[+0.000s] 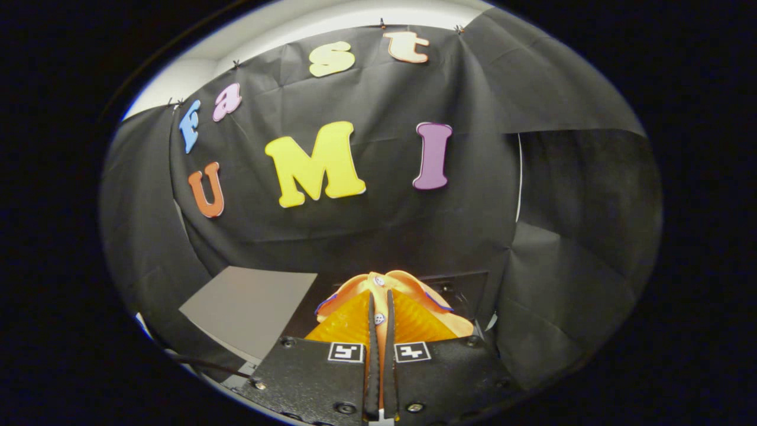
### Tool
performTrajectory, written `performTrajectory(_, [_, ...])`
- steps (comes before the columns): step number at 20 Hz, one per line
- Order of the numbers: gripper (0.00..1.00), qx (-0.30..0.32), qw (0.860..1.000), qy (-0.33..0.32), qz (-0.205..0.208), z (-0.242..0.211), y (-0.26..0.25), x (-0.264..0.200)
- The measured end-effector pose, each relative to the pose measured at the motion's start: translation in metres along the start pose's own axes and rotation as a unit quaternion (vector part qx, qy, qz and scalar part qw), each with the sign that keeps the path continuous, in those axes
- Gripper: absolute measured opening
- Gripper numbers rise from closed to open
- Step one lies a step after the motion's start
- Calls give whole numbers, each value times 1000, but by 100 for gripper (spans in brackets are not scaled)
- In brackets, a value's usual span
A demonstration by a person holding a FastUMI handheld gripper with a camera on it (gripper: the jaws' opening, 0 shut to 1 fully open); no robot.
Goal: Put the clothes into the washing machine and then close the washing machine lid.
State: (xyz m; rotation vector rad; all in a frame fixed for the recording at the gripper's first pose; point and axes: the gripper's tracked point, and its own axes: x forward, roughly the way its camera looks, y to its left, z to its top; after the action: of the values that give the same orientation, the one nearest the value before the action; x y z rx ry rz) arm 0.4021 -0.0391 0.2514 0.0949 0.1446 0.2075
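One garment is in play, an orange piece of clothing [414,316] with small white buttons and thin blue edging, and everything else is placed from it. To its left lies a flat grey panel [251,307], tilted away and well apart from the cloth; whether this is the washing machine's lid or its top I cannot tell. At the garment itself, the gripper [381,322] has its fingers nearly together with a fold of the orange cloth pinched between them, so they are gripping it. To the right and behind hangs the black booth wall [562,284].

The cloth looks light, soft and limp; it should sag and drape rather than hold shape, so a pinch on a bunched fold near the buttoned seam seems the safest hold. Its buttoned seam runs straight ahead along the fingers, the cloth fanning to both sides.
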Motion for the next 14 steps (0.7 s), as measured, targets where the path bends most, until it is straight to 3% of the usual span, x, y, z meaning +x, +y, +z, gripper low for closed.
performTrajectory(14, [6, -12, 991, 132, -14, -115, -62, 95])
